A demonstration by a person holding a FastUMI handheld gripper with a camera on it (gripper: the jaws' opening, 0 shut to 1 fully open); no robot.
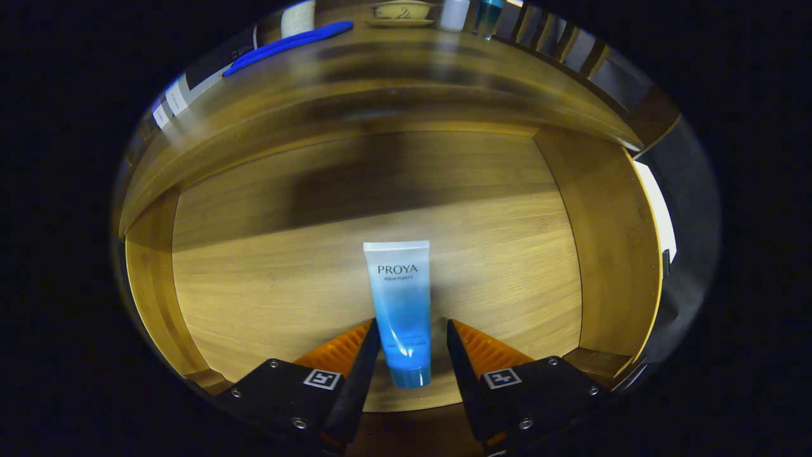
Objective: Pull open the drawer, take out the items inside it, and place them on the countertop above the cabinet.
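The wooden drawer [612, 254] stands pulled open below me. A blue and white tube [398, 285] lies flat on the drawer floor, its cap end toward me and its flat white end pointing to the back. My gripper [412, 327] is open, with one finger on each side of the tube's lower half. The left finger sits right at the tube's edge and a small gap shows on the right. The countertop [393, 63] runs above the drawer's back.
On the countertop lie a long blue item [288, 44], a white cup [298, 18], a bowl on a saucer [401, 13], a white bottle [455, 14] and a teal bottle [488, 16]. The cabinet top's edge overhangs the drawer's rear.
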